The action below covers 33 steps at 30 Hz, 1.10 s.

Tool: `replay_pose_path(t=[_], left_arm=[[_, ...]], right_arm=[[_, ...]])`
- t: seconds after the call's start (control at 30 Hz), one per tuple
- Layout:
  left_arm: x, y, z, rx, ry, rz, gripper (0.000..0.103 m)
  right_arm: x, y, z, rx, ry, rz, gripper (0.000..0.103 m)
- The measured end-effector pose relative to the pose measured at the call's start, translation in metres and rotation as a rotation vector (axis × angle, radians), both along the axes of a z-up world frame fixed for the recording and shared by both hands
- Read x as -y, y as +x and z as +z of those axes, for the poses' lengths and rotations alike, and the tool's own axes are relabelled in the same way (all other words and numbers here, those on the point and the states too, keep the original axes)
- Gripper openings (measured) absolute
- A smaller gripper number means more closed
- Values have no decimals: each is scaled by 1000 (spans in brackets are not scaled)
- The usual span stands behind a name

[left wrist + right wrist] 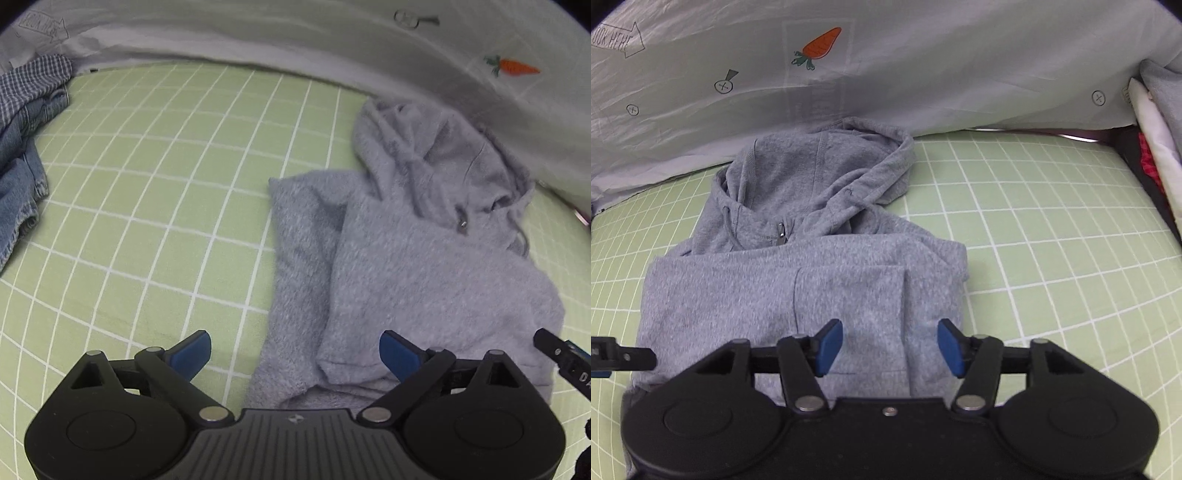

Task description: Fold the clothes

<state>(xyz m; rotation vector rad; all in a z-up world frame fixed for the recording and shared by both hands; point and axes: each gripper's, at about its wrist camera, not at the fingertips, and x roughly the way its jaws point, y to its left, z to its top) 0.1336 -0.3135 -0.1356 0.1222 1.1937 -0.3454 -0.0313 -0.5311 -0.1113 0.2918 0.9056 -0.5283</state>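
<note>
- On the green grid-patterned sheet (1052, 229), a grey hoodie (812, 280) is laid partly folded, its hood (820, 166) toward the pale printed cloth (923, 74) at the back and its hem nearest both grippers.
- The left gripper (295, 354) is held wide open over the hem's left side, nothing gripped; the right gripper (890, 347) is likewise spread open above the lower front, empty.
- The hoodie is judged soft, limp and fairly light (fleece-like knit), so it would sag and drape when lifted; a pinch through the doubled hem edge or the folded side seams is judged safest.
- The zipper pull (781, 234) and drawstring could snag.
- "LOOK HERE" (613, 40) is read inside an arrow on the printed cloth, beside a carrot motif (820, 46); no brand is legible on the hoodie.
- Denim and checked garments (22, 147) are seen well apart at the left.
</note>
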Motion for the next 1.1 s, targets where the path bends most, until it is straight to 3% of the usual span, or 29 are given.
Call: replay_pose_path(t=[0.07, 0.2, 0.33, 0.9, 1.03, 1.1], left_arm=[[3, 7, 10, 37, -10, -1, 97], [8, 20, 29, 110, -31, -2, 97], [16, 35, 45, 176, -48, -5, 97], [124, 168, -21, 150, 30, -79, 97], [125, 173, -35, 153, 79, -31, 99], [122, 174, -33, 182, 99, 0, 99]], right_arm=[[-1, 2, 14, 26, -47, 9, 92], [5, 15, 33, 81, -101, 47, 101], [21, 33, 35, 97, -117, 19, 102], [131, 138, -26, 69, -136, -59, 102], [144, 154, -34, 4, -185, -57, 102], [149, 155, -35, -27, -228, -62, 96]])
